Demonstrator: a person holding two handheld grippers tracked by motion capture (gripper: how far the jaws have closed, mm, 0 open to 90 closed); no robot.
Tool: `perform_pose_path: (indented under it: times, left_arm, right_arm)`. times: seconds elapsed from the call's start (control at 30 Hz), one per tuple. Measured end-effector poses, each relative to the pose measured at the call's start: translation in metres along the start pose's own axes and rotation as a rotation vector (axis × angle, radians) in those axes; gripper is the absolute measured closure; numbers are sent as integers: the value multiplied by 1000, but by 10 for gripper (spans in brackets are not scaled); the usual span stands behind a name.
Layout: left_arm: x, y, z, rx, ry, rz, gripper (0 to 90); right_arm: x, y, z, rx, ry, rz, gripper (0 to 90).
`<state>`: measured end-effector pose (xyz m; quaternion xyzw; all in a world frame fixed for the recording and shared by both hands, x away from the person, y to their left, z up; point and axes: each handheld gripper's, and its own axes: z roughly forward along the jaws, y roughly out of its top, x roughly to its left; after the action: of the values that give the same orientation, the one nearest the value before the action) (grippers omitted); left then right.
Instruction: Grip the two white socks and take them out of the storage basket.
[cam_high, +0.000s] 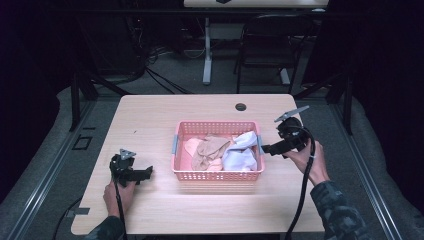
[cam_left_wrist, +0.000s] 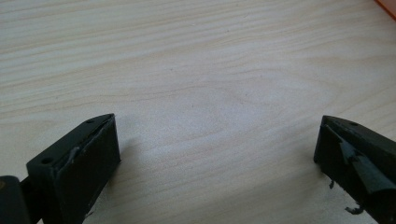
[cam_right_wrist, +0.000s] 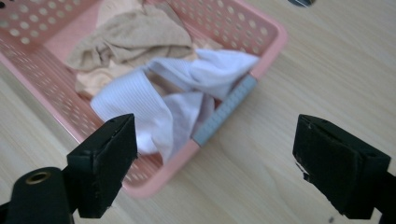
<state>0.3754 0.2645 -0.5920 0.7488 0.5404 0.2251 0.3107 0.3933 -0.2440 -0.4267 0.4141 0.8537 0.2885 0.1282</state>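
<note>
Carrying everything here is the pale wooden surface (cam_high: 150, 125), and near its middle sits a pink perforated basket (cam_high: 218, 175) with grey handles, holding a heap of soft cloths. Largest in the heap is the white cloth (cam_right_wrist: 154, 100), a ribbed piece lying against the basket's right end with one fold draped over the rim beside the grey handle (cam_right_wrist: 224, 112); a tan cloth (cam_right_wrist: 135, 35) lies crumpled just behind it, touching it, with a paler peach piece underneath. The right gripper (cam_high: 265, 148) hovers just beside the basket's right end, its jaws released and spread wide, pointed at the white cloth, and nothing sits between them. The left gripper (cam_high: 148, 172) rests well apart on the left of the surface, jaws likewise spread and empty over bare wood. The step in hand looks like the approach for a first pick, most likely of the white cloth, since it is nearest the right jaws. The next move would call for easing forward and down over the rim so both jaws straddle a raised fold, then clenching without snagging the handle or the tan cloth. How many cloths are stacked below cannot be told, and the basket's floor is mostly covered.
</note>
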Motion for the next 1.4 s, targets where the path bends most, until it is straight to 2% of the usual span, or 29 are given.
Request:
perform_pose_path:
  times: [0.1, 0.3, 0.43, 0.6, 0.7, 0.87, 1.03, 1.17, 1.3, 1.4]
  left_arm:
    - [0, 0, 0, 0, -1, 0, 1]
    - [0, 0, 0, -1, -3, 2, 1]
    - [0, 0, 0, -1, -3, 2, 1]
    - [0, 0, 0, -1, -3, 2, 1]
    - [0, 0, 0, -1, -4, 3, 1]
    - [0, 0, 0, -1, -4, 3, 1]
    - [0, 0, 0, -1, -3, 4, 1]
    - [0, 0, 0, -1, -3, 4, 1]
    - [0, 0, 0, -1, -3, 5, 2]
    - [0, 0, 0, -1, -4, 5, 2]
  right_arm:
    - [5, 11, 6, 2, -1, -18, 137]
    - [17, 36, 37, 47, 8, -81, 155]
    - [21, 44, 57, 78, 28, -82, 169]
    - [25, 53, 81, 140, 14, -113, 216]
    - [26, 54, 92, 169, 11, -116, 246]
    - [26, 53, 105, 238, -31, -134, 275]
    - [25, 49, 113, 254, -88, -138, 300]
    - [26, 42, 126, 305, -93, -136, 324]
    - [24, 44, 127, 285, -123, -128, 430]
    - [23, 44, 132, 315, -140, -141, 491]
